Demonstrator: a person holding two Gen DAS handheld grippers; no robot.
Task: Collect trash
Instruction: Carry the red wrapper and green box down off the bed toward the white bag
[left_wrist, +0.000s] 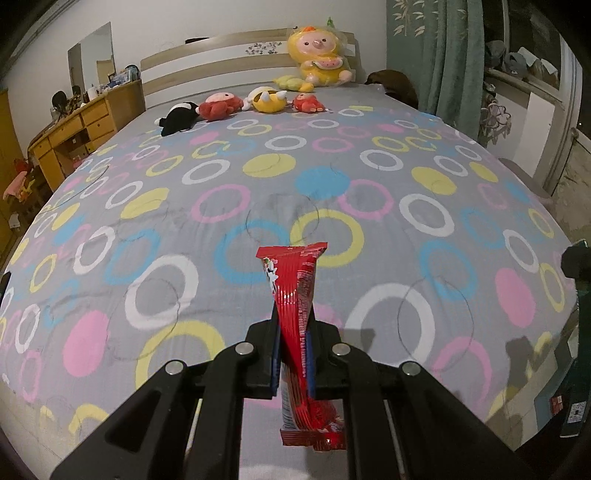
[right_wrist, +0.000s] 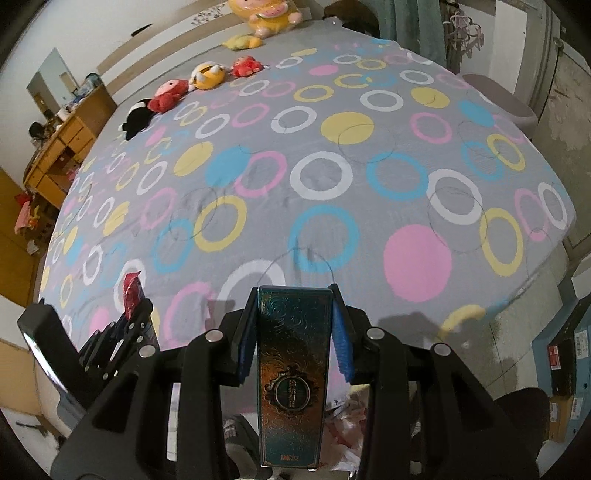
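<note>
Red crinkled wrapper (left_wrist: 295, 295) pinched in left gripper (left_wrist: 293, 325) | teal ornate box (right_wrist: 293, 354) clamped in right gripper (right_wrist: 295, 295)

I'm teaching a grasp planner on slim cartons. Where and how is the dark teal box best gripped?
Across its two narrow long sides, near mid-length, approaching along its length. The teal box is tall and slim with flat parallel sides, so pads seat squarely; the right gripper already clamps it that way.

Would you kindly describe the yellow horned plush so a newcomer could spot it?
Look at the bed with its ringed cover, then the toy row below the headboard. The yellow horned plush lies between two red plush toys, the only yellow one there.
</note>
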